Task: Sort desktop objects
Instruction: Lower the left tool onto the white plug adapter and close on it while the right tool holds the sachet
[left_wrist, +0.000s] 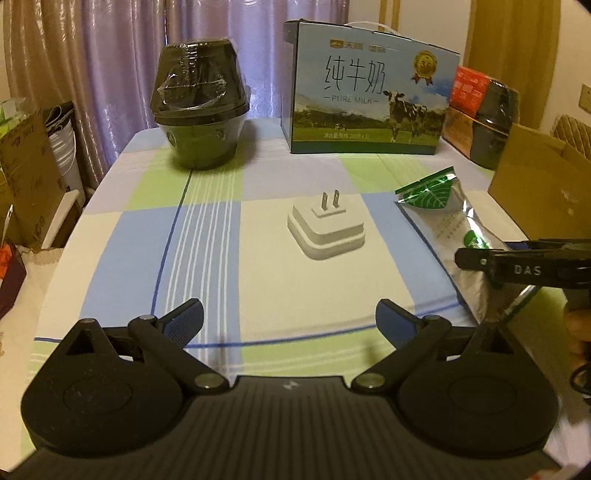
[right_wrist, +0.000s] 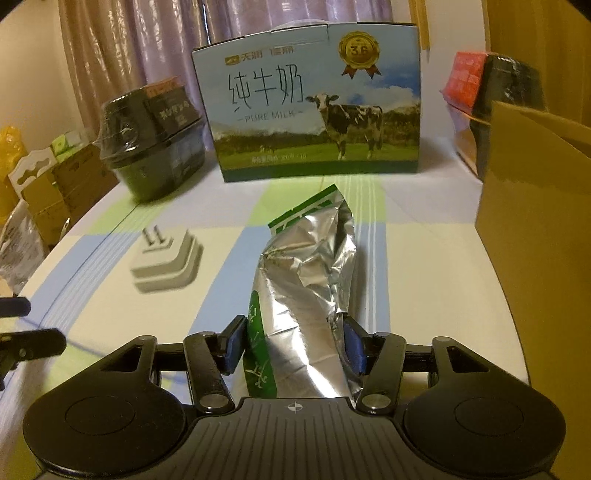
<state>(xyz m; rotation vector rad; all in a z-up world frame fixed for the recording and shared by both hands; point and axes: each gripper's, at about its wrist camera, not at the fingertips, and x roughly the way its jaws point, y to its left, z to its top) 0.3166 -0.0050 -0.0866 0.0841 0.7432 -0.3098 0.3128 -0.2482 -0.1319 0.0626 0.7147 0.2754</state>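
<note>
A white plug adapter (left_wrist: 325, 229) lies prongs-up on the checked tablecloth (left_wrist: 207, 236), a short way ahead of my left gripper (left_wrist: 290, 317), which is open and holds nothing. To its right lies a silver foil pouch (left_wrist: 454, 229) with green print. My right gripper (right_wrist: 294, 343) is shut on the near end of the pouch (right_wrist: 306, 273), one pad pressing each side and creasing the foil. In the left wrist view the right gripper (left_wrist: 491, 253) comes in from the right edge. The adapter (right_wrist: 166, 262) sits left of the pouch.
A pure-milk carton (left_wrist: 369, 99) stands at the back, with a shrink-wrapped black bowl (left_wrist: 199, 110) to its left. A brown cardboard box (right_wrist: 535, 221) stands close on the right, with a red and black pack (right_wrist: 491, 85) behind it. Boxes (left_wrist: 26, 177) crowd the floor left of the table.
</note>
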